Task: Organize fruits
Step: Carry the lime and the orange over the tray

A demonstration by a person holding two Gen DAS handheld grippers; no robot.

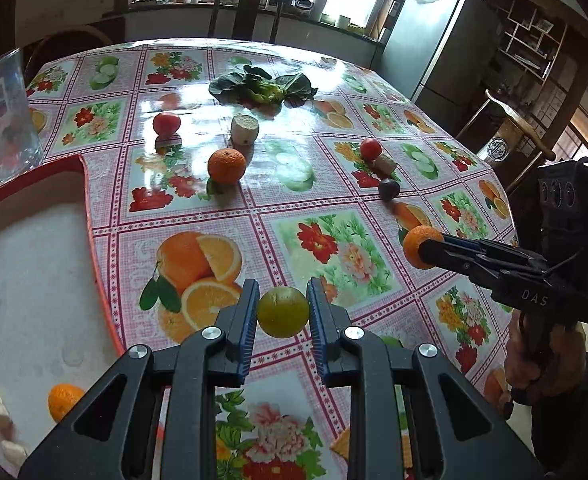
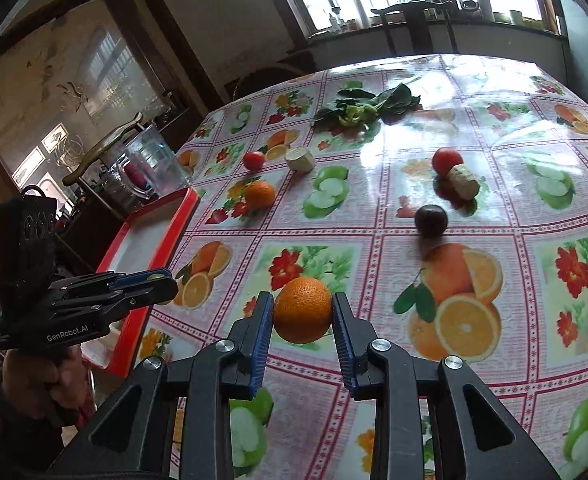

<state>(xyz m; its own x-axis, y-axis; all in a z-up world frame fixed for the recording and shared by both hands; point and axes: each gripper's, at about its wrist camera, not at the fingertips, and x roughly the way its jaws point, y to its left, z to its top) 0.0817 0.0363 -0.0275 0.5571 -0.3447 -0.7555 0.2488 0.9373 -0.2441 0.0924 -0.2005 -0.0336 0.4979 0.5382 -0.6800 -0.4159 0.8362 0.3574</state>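
With the left gripper (image 1: 283,312) clamped on a small round green citrus fruit (image 1: 283,312) and the right gripper (image 2: 302,310) clamped on a round orange (image 2: 302,310), both lifted above the floral oilcloth table (image 1: 334,184), the carry step seems underway, likely calling next for release into the red-rimmed white tray (image 1: 34,248).
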